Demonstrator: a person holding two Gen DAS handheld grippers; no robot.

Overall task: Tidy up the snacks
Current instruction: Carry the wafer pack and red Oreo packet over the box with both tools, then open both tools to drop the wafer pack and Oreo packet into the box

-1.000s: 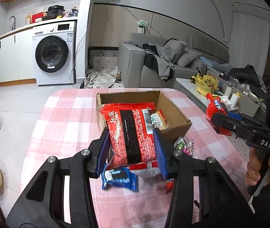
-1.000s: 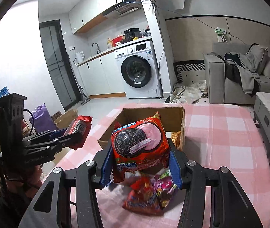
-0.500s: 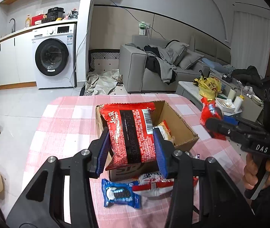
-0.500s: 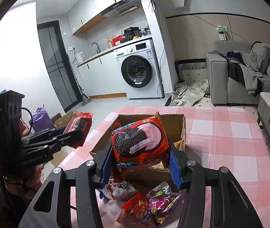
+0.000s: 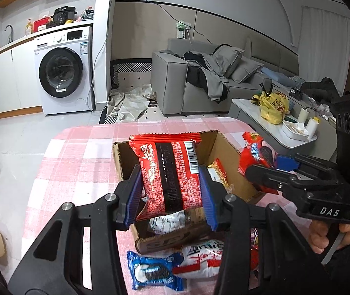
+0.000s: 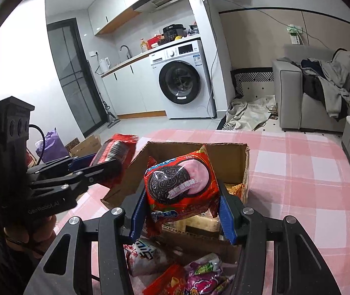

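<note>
Red packets fill both our tools. Our left gripper (image 5: 171, 193) has its blue pads clamped on a red noodle packet (image 5: 168, 172), held upright over the near left part of the open cardboard box (image 5: 226, 147). Our right gripper (image 6: 182, 210) is clamped on a red Oreo packet (image 6: 181, 184), held above the near edge of that box. The box stands on a pink checked tablecloth (image 6: 297, 167) and already holds a yellow packet (image 5: 218, 174). On the cloth just in front of the box lie a blue Oreo packet (image 5: 154, 271), a white and red packet (image 5: 203, 260) and some pink sweets (image 6: 204, 274).
</note>
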